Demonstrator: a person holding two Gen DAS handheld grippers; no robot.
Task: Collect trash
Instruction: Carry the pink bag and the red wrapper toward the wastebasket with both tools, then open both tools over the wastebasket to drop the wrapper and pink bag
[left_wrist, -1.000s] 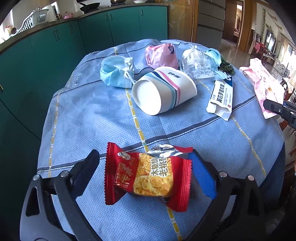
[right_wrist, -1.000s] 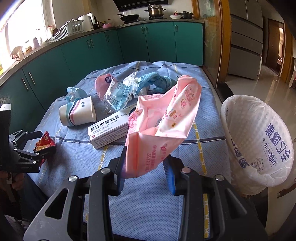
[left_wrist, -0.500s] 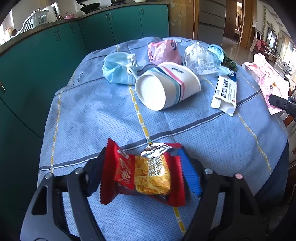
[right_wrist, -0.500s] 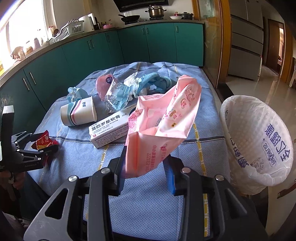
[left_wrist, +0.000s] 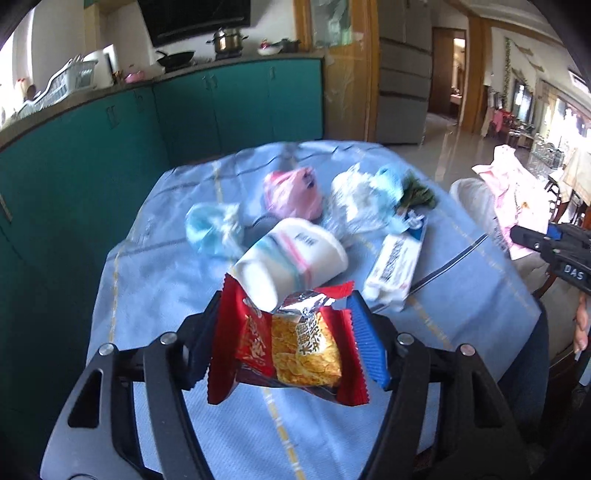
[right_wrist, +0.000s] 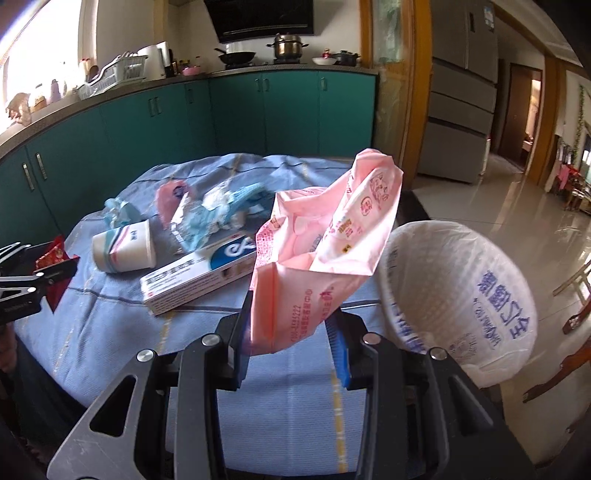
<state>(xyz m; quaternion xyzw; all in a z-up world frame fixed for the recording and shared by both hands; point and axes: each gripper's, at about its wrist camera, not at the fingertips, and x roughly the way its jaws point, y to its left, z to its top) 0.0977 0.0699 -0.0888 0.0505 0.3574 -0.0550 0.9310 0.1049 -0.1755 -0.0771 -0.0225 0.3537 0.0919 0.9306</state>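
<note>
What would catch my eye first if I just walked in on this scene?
Probably the crinkly red and yellow snack wrapper, lifted off the blue checked tablecloth with the left tongs closing on it. Next, the big crumpled pink plastic bag pinched in the right tongs, right beside a white mesh bin with a printed liner at the table's edge.

The left gripper (left_wrist: 284, 332) is closing its jaws on a red and yellow snack packet (left_wrist: 291, 347), lifted clear of a blue tablecloth (left_wrist: 155, 295). Beyond it lie a tipped paper cup (left_wrist: 295, 254), a white box (left_wrist: 397, 266), a pink wrapper (left_wrist: 291, 192) and a blue mask (left_wrist: 210, 229). At the right edge, the right gripper (left_wrist: 554, 247) holds a pink bag (left_wrist: 509, 184).
</note>
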